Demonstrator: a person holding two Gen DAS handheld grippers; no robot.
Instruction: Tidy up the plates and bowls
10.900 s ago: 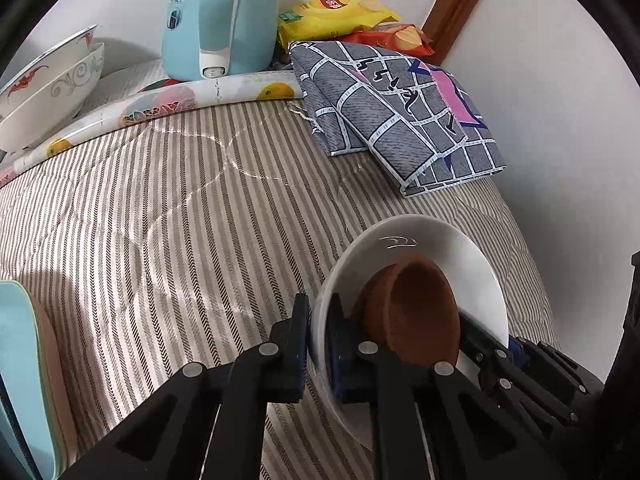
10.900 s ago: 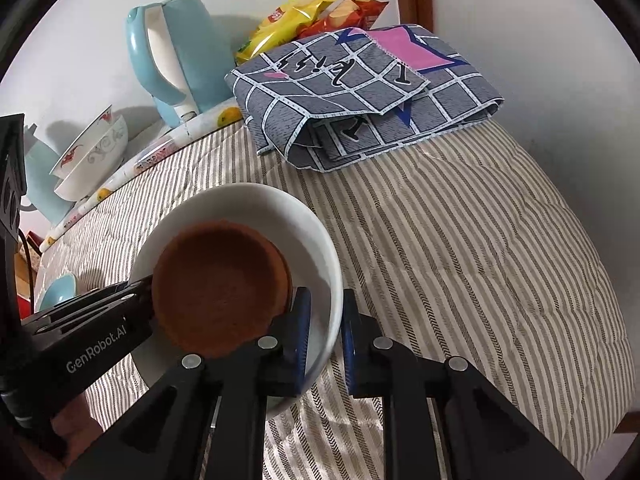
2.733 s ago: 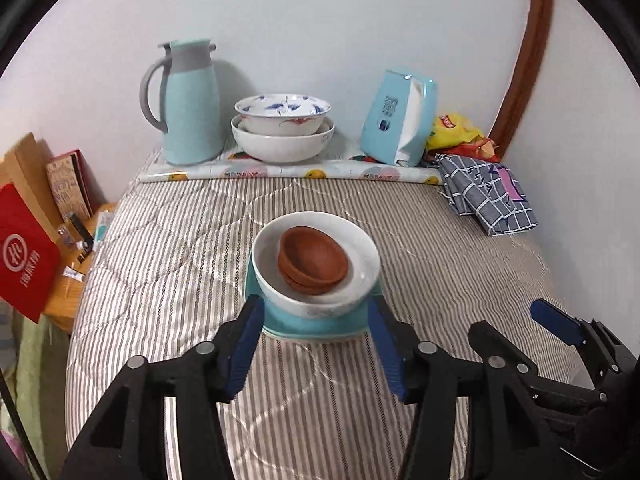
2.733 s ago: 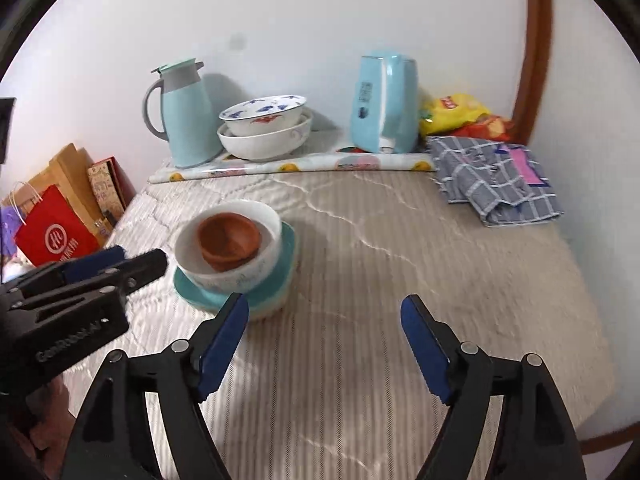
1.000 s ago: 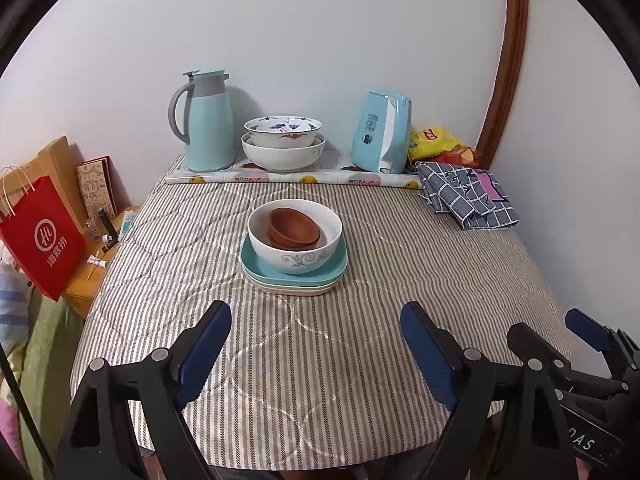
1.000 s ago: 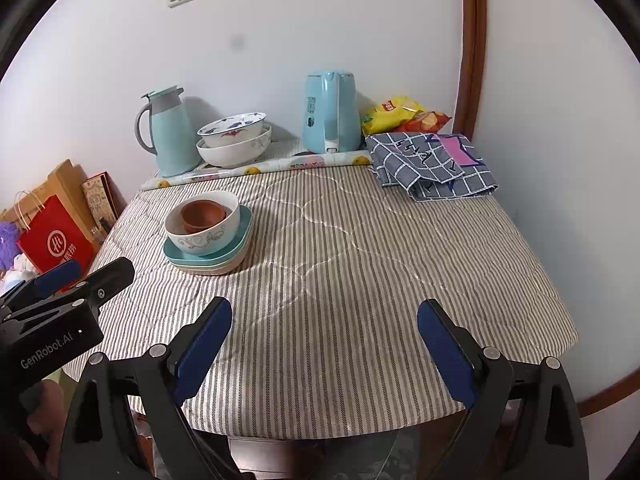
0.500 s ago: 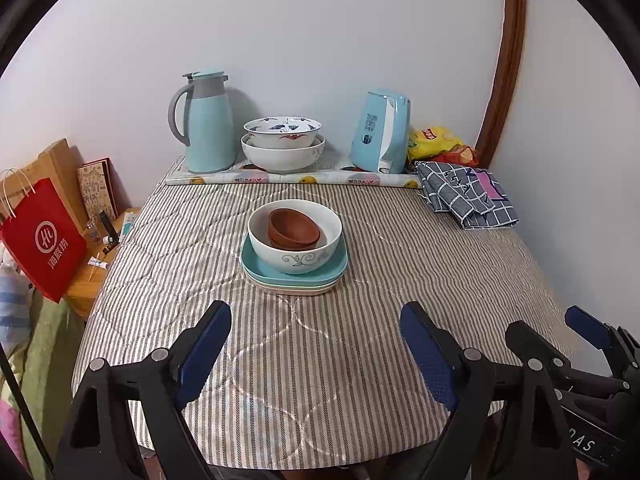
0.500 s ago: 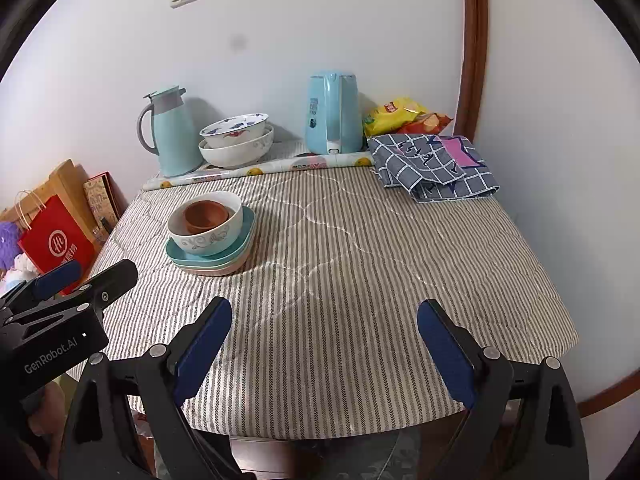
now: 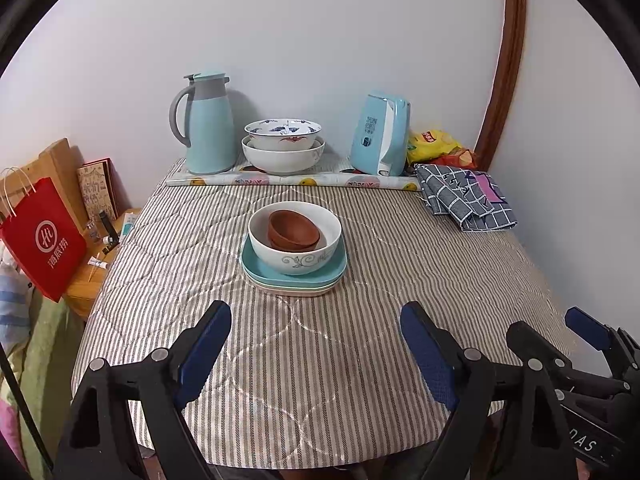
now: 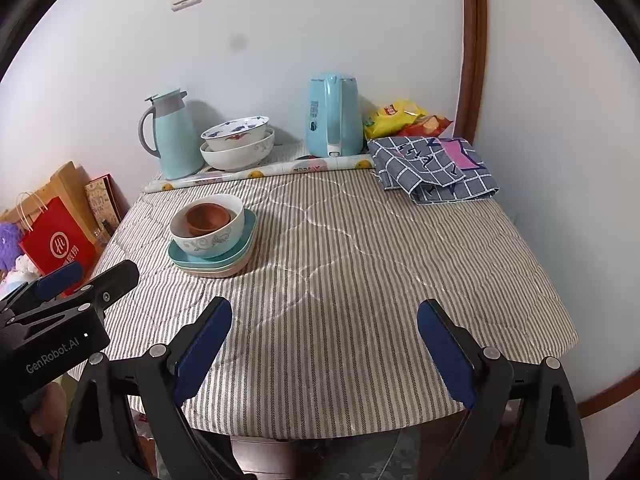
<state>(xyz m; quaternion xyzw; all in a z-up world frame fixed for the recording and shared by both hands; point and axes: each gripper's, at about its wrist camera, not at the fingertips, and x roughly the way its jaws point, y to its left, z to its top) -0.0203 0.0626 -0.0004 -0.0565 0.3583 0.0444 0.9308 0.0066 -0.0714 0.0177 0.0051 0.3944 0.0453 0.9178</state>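
A small brown bowl [image 9: 293, 231] [image 10: 207, 218] nests inside a white patterned bowl [image 9: 296, 254] [image 10: 212, 240], which stands on stacked plates, teal over pale ones [image 9: 256, 268] [image 10: 242, 254], in the middle of the striped tablecloth. Two more bowls, a painted one in a white one [image 9: 283, 148] [image 10: 237, 142], sit stacked at the back by the wall. My left gripper [image 9: 316, 346] hangs open over the table's near edge, well short of the stack, nothing between its blue pads. My right gripper [image 10: 324, 344] is open too, empty, to the right of the stack.
A teal thermos jug [image 9: 208, 124] and a blue kettle [image 9: 380, 134] stand at the back. Folded checked cloth [image 9: 466, 196] and snack bags [image 9: 434, 142] fill the back right corner. A red paper bag [image 9: 44, 240] leans left of the table. Walls close behind and right.
Over the last second nothing has visibly moved. Much earlier both grippers held the white bowl by its rim; it now rests on the plates and both grippers are drawn back, open.
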